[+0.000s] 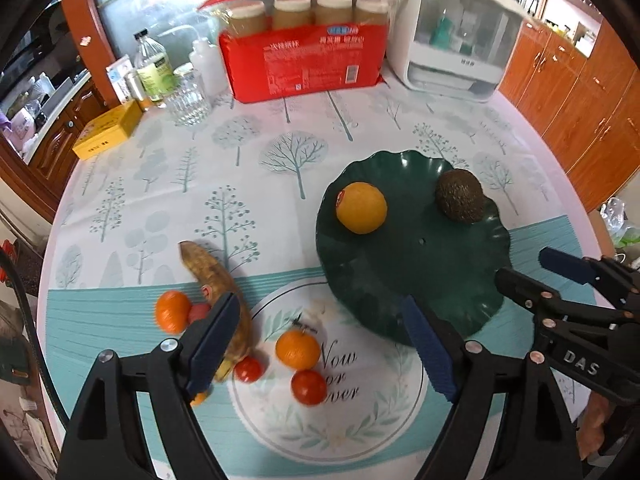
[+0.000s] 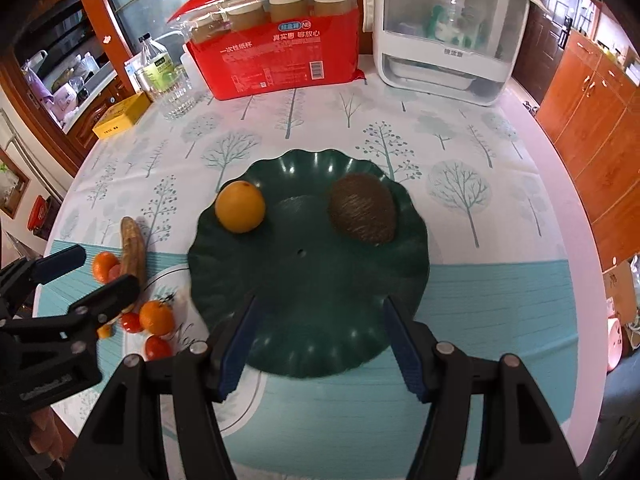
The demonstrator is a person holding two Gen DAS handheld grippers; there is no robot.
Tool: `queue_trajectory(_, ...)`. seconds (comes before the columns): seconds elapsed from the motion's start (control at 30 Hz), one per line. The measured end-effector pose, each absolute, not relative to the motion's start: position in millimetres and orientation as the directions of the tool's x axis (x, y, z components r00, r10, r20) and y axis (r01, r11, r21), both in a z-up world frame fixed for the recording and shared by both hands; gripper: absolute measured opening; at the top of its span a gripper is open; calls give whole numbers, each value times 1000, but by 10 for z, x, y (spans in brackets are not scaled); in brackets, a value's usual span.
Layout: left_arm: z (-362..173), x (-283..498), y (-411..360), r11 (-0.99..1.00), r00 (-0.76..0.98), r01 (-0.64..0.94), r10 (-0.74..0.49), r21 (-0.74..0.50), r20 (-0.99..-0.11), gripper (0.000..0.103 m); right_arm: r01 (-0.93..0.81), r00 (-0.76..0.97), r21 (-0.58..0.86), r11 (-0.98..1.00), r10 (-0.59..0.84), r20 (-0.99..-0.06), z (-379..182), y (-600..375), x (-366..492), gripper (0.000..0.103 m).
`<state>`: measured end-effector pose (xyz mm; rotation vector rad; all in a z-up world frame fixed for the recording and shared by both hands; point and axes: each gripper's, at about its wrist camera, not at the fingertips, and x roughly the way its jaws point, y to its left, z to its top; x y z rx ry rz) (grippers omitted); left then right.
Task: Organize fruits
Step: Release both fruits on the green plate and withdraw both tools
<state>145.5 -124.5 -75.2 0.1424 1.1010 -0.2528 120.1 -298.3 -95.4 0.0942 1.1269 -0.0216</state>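
Left gripper (image 1: pixel 320 344) is held with jaws spread, nothing gripped, above the loose fruit; right gripper (image 2: pixel 320 344) likewise released, empty, over the near rim of the dark green scalloped plate (image 2: pixel 312 280). On the plate are seen a yellow-orange orange (image 2: pixel 240 207) with a sticker and a dark, rough avocado (image 2: pixel 362 208), well apart. Left of the plate, on the tablecloth (image 1: pixel 240 184), a browned banana (image 1: pixel 216 280) is flanked by tangerines (image 1: pixel 298 349) and small red tomatoes (image 1: pixel 308 387).

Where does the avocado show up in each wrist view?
Left wrist: avocado right of centre, at the green plate's far right rim.
Right wrist: avocado near the centre, on the plate's right half.
Shared landmark: the orange on that plate.
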Motion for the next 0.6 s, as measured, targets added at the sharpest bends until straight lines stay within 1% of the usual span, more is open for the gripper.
queue_trajectory(0.23, -447, 1079, -907, 960, 479, 281, -142, -2, -866, 86, 97, 452, 137, 986, 79, -888, -746, -2797, 904, 64)
queue_trajectory(0.6, -175, 719, -470, 957, 525, 290, -173, -16, -833, 88, 55, 503, 132, 990, 87, -860, -406, -2262, 605, 64)
